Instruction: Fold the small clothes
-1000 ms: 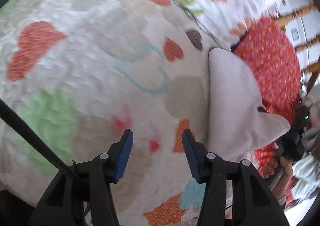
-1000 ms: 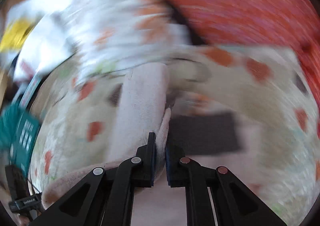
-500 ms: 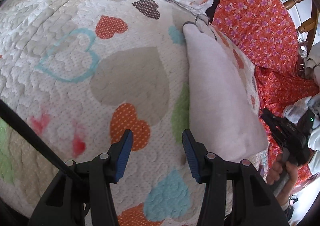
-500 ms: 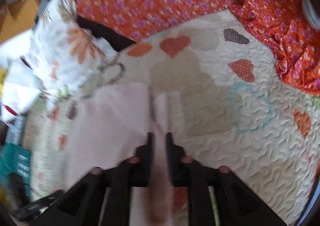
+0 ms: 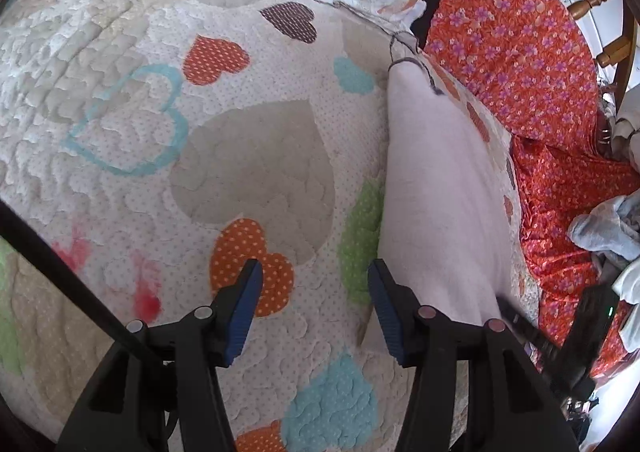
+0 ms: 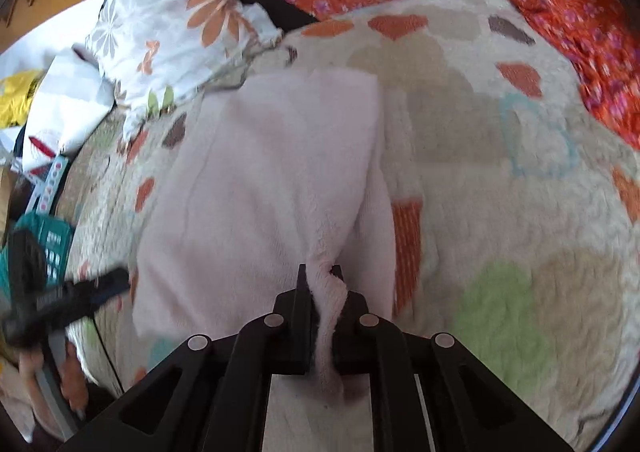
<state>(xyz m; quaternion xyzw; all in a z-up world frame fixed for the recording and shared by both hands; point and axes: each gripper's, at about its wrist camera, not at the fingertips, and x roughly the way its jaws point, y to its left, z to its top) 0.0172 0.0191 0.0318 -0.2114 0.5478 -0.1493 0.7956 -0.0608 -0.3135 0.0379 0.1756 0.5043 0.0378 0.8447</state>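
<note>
A pale pink fleece garment [image 6: 272, 156] lies spread on the heart-patterned quilt [image 6: 500, 212]. My right gripper [image 6: 320, 272] is shut on its near right edge, and a fold of pink cloth bunches up between the fingers. In the left wrist view the same garment [image 5: 440, 192] lies lengthwise just right of my left gripper [image 5: 315, 272]. That gripper's jaws are opening over bare quilt [image 5: 248, 172] with nothing between them. Its right finger [image 5: 384, 292] stands beside the garment's left edge.
A floral pillow [image 6: 172, 24] lies at the quilt's far side, against an orange flowered sheet [image 5: 520, 52]. A wooden chair [image 5: 600, 0] and a heap of pale clothes [image 5: 612, 228] are on the right. A teal basket [image 6: 44, 244] sits beyond the quilt's left edge.
My left gripper has slid across the quilt until the pink garment lies right beside it. My right gripper has come lower, still pinching the garment's edge, and the garment now lies flatter.
</note>
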